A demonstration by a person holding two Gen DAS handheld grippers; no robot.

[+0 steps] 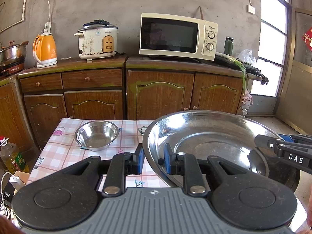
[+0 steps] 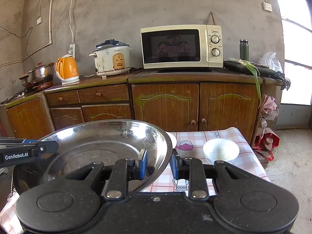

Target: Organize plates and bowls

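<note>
A large steel basin (image 1: 210,136) hangs above the checked table (image 1: 64,146), held between both grippers. My left gripper (image 1: 154,160) straddles its left rim with one blue pad inside and one outside. My right gripper (image 2: 158,163) straddles its right rim (image 2: 109,136) the same way, and it shows at the right of the left wrist view (image 1: 273,146). A small steel bowl (image 1: 97,135) sits on the table's far left. A white bowl (image 2: 221,151) sits on the table's right part. A white dish edge (image 2: 173,138) peeks from behind the basin.
Wooden cabinets (image 1: 159,95) stand behind the table with a microwave (image 1: 178,36), a rice cooker (image 1: 97,40), an orange kettle (image 1: 45,50) and pots (image 1: 12,53). An oil bottle (image 1: 12,157) stands on the floor at the left. A red bag (image 2: 267,142) lies at the right.
</note>
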